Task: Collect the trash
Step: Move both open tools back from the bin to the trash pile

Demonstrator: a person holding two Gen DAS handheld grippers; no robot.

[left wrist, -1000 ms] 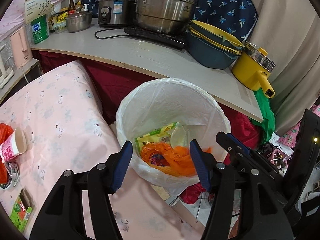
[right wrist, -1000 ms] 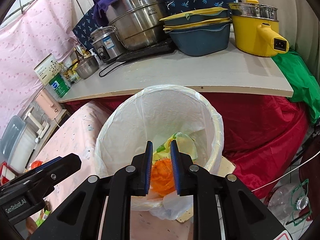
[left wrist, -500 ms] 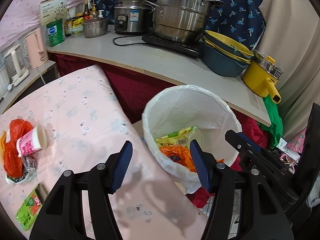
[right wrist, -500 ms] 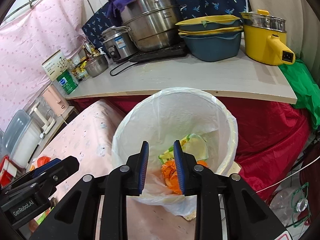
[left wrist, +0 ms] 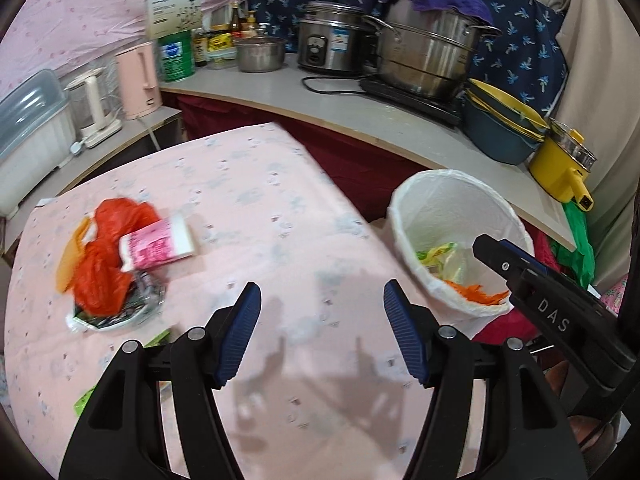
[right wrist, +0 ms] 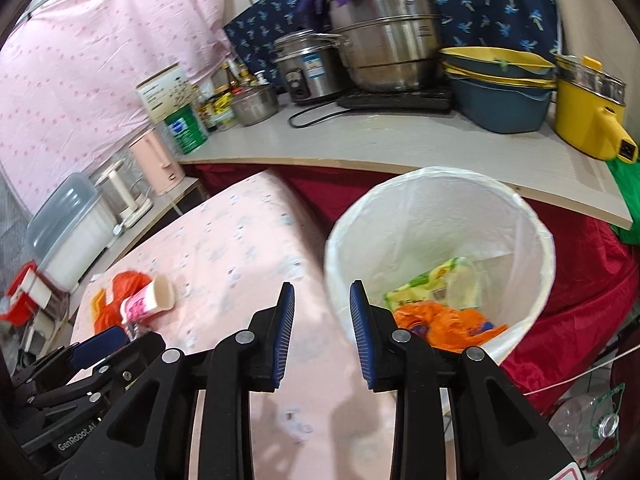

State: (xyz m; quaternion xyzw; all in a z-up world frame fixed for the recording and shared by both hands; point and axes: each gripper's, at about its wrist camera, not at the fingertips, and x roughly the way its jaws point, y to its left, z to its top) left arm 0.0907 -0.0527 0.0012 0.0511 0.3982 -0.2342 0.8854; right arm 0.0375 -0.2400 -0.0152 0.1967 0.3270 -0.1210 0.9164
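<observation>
A white-lined trash bin stands beside the pink-clothed table and holds an orange bag and a green-yellow wrapper. On the table lie a red-orange plastic bag, a pink paper cup on its side, a crumpled foil wrapper and a green packet. My left gripper is open and empty over the table, right of the trash pile. My right gripper is open and empty at the bin's near-left rim.
A counter behind carries a large steel pot, rice cooker, stacked basins, a yellow electric pot, bottles and tins. A pink kettle and a plastic box stand at the left.
Both grippers swung left, away from over the bin toward the table. The right gripper's jaws widened from a narrow gap. The trash pile has come into fuller view.
</observation>
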